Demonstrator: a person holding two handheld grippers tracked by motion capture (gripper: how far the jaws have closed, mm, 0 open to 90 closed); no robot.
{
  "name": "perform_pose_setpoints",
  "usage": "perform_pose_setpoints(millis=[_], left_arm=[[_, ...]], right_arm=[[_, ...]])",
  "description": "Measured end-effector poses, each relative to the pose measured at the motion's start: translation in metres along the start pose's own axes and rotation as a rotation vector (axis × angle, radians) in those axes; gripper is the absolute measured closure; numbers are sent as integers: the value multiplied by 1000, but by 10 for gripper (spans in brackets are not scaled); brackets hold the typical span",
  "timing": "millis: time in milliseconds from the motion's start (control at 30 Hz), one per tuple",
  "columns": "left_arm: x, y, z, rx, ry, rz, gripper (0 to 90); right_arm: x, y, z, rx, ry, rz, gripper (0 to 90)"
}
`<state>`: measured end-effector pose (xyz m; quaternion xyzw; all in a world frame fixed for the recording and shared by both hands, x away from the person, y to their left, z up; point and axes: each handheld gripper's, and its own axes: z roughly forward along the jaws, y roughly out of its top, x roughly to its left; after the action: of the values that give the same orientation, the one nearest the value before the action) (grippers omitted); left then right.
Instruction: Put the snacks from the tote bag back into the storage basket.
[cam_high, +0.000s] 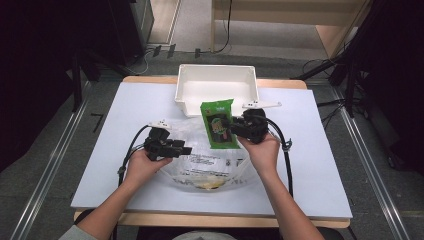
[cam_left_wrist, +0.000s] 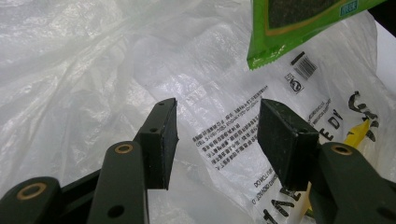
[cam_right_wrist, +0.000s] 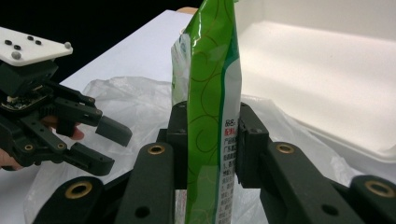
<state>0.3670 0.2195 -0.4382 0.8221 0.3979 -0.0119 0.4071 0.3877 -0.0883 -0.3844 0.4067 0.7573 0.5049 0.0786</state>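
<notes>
A green snack packet (cam_high: 218, 123) hangs above a clear plastic bag (cam_high: 210, 162) in the middle of the table. My right gripper (cam_high: 231, 127) is shut on the packet's right edge; in the right gripper view the packet (cam_right_wrist: 212, 107) stands edge-on between the two jaws. My left gripper (cam_high: 186, 149) is open just left of the bag's printed panel, with nothing between its jaws. From the left gripper view, the open jaws frame the bag's black print (cam_left_wrist: 229, 135), and the packet's lower corner (cam_left_wrist: 289, 28) hangs above it. The left gripper (cam_right_wrist: 100, 142) also appears open in the right gripper view.
A white plastic bin (cam_high: 216, 90) stands at the table's far edge, right behind the packet. The white table sheet (cam_high: 310, 160) has free room to the right and left of the bag. Dark stands and cables flank the table on the floor.
</notes>
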Motion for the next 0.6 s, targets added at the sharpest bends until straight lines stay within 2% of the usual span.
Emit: perform_pose_setpoints(millis=[167, 333, 467, 600], left_arm=[[-1, 0, 1, 7, -4, -1, 486], [-1, -1, 4, 37, -7, 12, 481], [-2, -1, 4, 34, -11, 11, 478], [-1, -1, 4, 36, -9, 17, 478]], right_arm=[[1, 9, 1, -1, -10, -18, 735], [-1, 19, 2, -11, -17, -26, 735], [-2, 26, 5, -12, -29, -38, 735], [-6, 33, 5, -22, -29, -23, 736]])
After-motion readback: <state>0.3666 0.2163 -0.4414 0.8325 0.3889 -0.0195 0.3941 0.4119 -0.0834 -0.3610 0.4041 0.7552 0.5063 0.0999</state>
